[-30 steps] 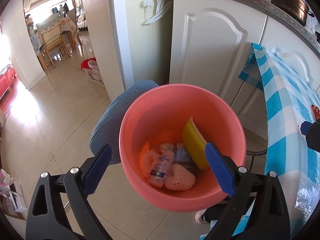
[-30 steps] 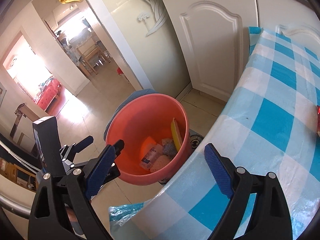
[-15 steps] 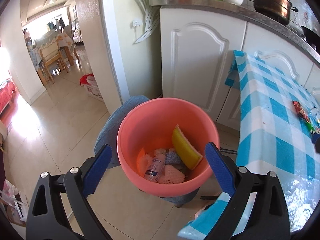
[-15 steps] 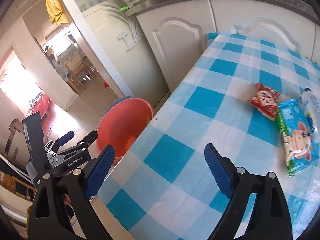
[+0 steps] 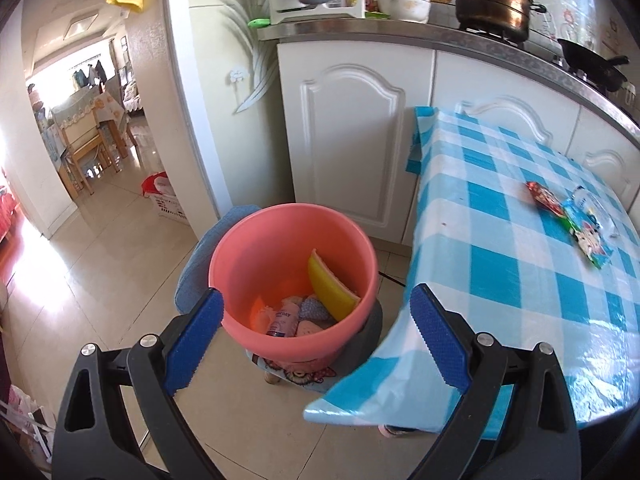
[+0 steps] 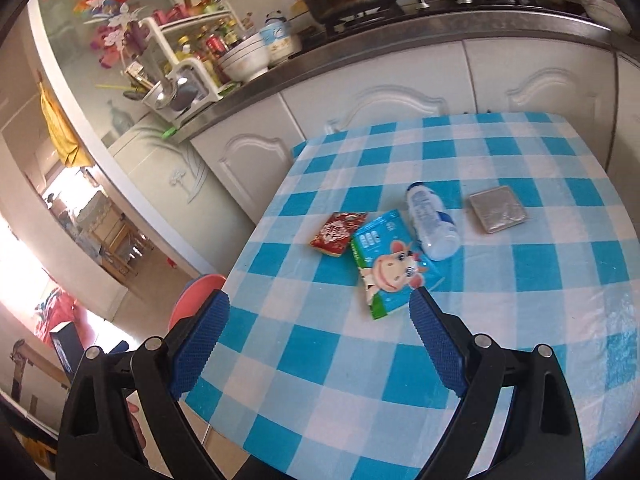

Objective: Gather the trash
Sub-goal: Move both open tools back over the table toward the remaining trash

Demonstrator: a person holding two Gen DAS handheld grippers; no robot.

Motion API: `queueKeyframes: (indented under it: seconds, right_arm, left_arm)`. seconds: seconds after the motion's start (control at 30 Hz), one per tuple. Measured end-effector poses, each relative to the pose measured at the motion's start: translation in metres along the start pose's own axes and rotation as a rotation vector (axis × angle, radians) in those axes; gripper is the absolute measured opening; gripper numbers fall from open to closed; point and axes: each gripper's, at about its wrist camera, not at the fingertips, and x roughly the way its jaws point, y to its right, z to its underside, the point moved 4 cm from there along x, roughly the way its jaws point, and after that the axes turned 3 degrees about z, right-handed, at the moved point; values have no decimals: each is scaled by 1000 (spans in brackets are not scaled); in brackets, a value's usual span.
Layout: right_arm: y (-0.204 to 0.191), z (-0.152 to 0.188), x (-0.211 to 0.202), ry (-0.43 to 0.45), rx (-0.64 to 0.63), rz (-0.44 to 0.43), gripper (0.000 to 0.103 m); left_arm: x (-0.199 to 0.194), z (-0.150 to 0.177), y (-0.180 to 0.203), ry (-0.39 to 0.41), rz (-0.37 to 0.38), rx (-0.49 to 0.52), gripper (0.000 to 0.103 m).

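Overhead, the right gripper tilts down, fingers spread, over the table.

Checked table: wrappers, bottle

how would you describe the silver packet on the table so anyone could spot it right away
Start at the blue-checked table in front of the white kitchen cabinets. Four bits of trash lie on it in a rough row: red packet, cow-print pack, clear bottle, then the silver packet at the right end. It is the only plain grey, square one, lying apart from the others.
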Motion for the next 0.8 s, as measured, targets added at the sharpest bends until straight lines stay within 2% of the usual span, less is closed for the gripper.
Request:
queueKeyframes:
  seconds: [0.27, 0.47, 0.67, 0.8]
  right_arm:
    - [45, -1, -38, 44, 43, 45, 91]
    - [86, -11, -65, 82, 101, 105, 91]
    - [117, -23, -64, 112, 172, 102, 91]
    - [126, -25, -48, 94, 167, 110, 91]
  left_arm:
    - [-22, 0, 32, 11, 18, 68, 95]
    - [-34, -22, 69, 45, -3, 217, 95]
    - [-40, -41, 110, 65, 105, 283, 95]
    - [-28, -41, 137, 28, 219, 265, 95]
